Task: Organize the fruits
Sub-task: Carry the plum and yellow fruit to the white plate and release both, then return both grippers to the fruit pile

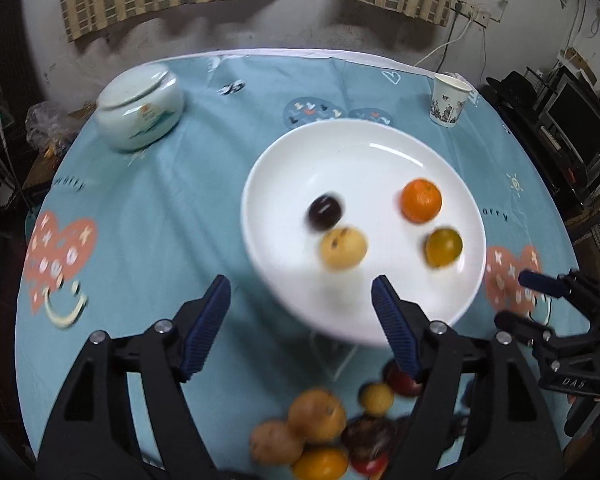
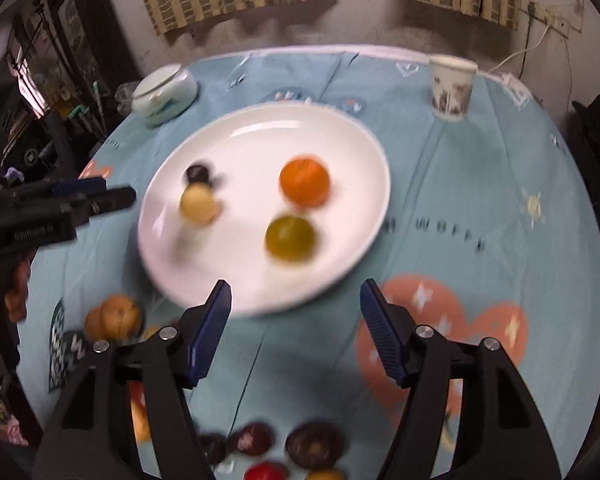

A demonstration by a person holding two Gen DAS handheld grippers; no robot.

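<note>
A white plate [image 1: 296, 160] [image 2: 236, 144] sits mid-table holding an orange [image 1: 421, 200] [image 2: 304, 180], a greenish-yellow fruit [image 1: 444, 247] [image 2: 290, 239], a pale yellow fruit [image 1: 343, 247] [image 2: 198, 203] and a small dark fruit [image 1: 325, 211] [image 2: 198, 173]. My left gripper [image 1: 300, 296] [image 2: 112, 196] is open over the plate's near rim, nothing between its fingers. My right gripper [image 2: 295, 294] [image 1: 516, 296] is open just short of the plate's near edge, also empty. Several loose fruits [image 1: 320, 428] [image 2: 284, 448] lie on the cloth near the front edge.
A pale ceramic lidded jar [image 1: 140, 110] [image 2: 164, 94] stands at the back left, a paper cup [image 1: 449, 98] [image 2: 452, 88] at the back right. The round table wears a light blue cloth [image 1: 160, 220] [image 2: 480, 184]. Brownish fruits [image 2: 116, 318] lie left of my right gripper.
</note>
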